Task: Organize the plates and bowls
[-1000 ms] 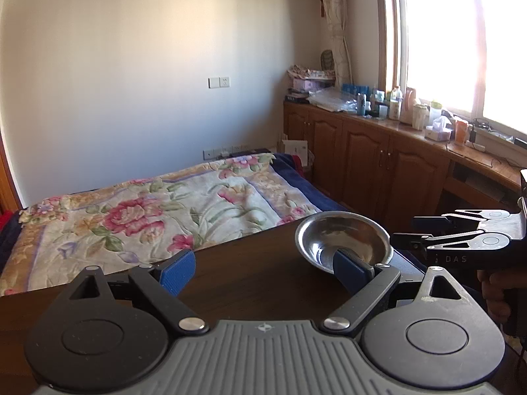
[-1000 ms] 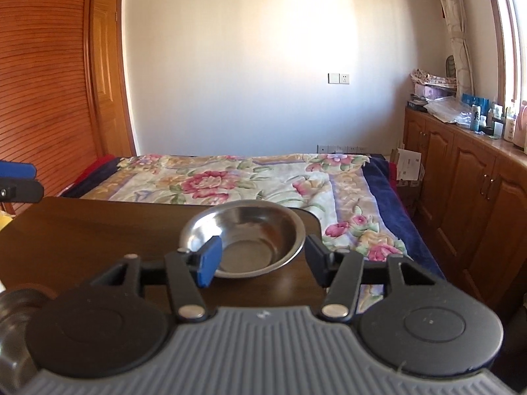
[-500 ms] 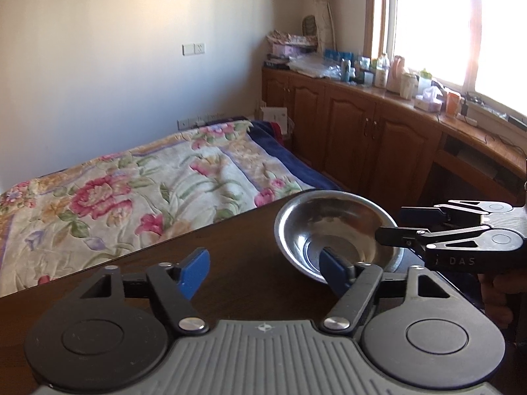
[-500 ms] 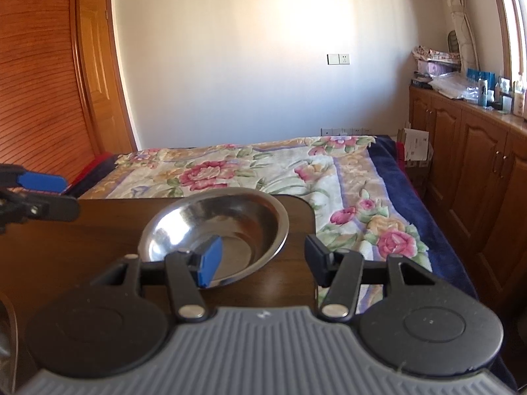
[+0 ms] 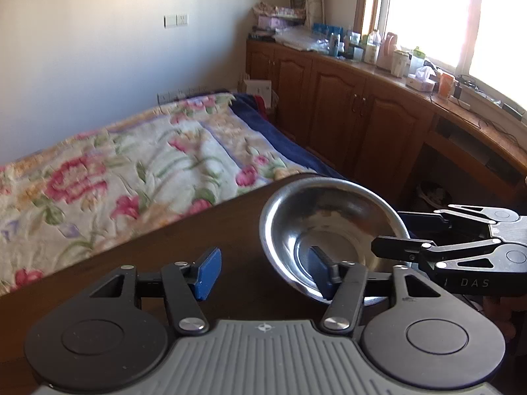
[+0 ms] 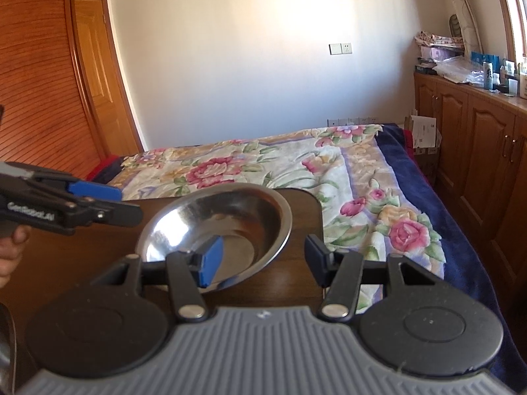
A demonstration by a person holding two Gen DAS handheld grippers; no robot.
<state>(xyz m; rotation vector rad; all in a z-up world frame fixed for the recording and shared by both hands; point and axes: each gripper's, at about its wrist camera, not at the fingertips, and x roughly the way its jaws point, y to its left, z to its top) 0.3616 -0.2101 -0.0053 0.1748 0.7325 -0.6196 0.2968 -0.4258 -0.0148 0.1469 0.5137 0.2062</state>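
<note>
So there's a stainless steel bowl (image 6: pixel 217 230) sitting tilted near the far corner of the dark wooden worktop (image 6: pixel 306 210), right by the edge that faces the bed with the floral quilt (image 6: pixel 263 168). The right hand-held gripper (image 6: pixel 260 260) is spread wide, nothing in it, and its left blue pad sits over the bowl's inside while the right pad is outside the rim. The left hand-held gripper (image 5: pixel 263 271) is spread open too, not holding anything; its right pad overlaps the near side of the bowl (image 5: pixel 329 230), the left one hangs over bare worktop (image 5: pixel 164 253). Wooden cabinets (image 5: pixel 362 115) loaded with bottles run along under the window.
</note>
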